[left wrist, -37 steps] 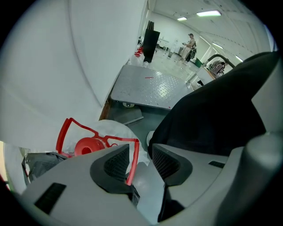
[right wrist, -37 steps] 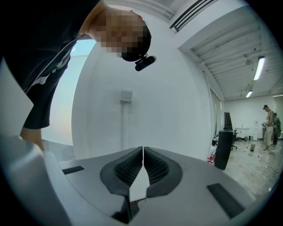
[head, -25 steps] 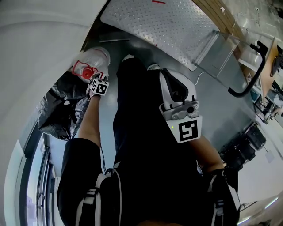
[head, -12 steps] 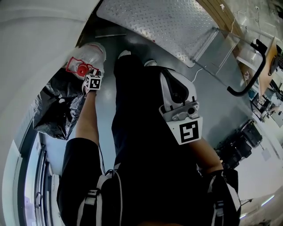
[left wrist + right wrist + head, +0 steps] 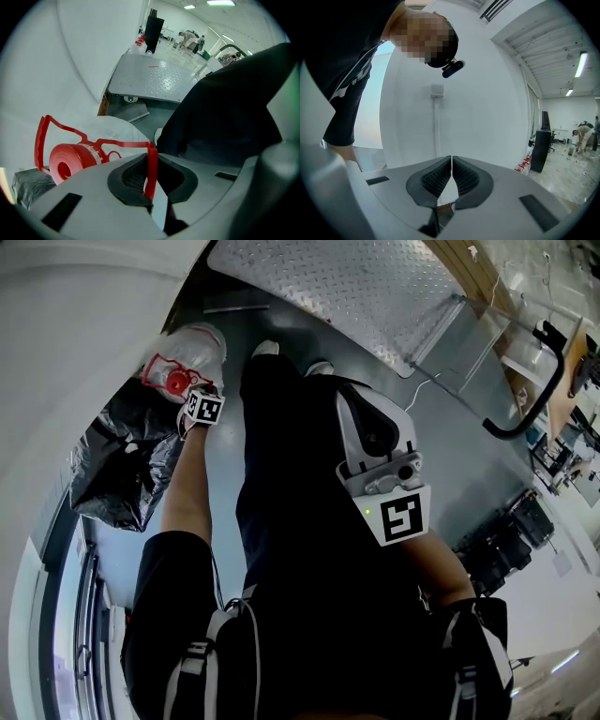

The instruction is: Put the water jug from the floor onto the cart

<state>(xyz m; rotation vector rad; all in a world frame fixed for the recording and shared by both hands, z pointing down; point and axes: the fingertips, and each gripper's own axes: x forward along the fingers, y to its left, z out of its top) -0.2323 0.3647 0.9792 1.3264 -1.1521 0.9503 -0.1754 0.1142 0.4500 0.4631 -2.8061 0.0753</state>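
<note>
The water jug (image 5: pixel 192 351) at upper left is cloudy translucent plastic; its cap (image 5: pixel 67 161) and thin handle (image 5: pixel 123 141) are glossy red plastic. The cart (image 5: pixel 347 287) deck is matt grey metal with raised diamond tread. The black bag (image 5: pixel 122 465) below the jug is crinkled, shiny plastic film.

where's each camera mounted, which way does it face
Head view: on the person's head, facing steeply down; legs, forearms, left tongs, right tongs.
Left gripper view: on the left tongs, just closed on the water jug handle, facing the cart; leg shows.
Right gripper view: on the shut right tongs, facing a white wall; sleeve and torso show.
Head and left gripper views share water jug and cart.
</note>
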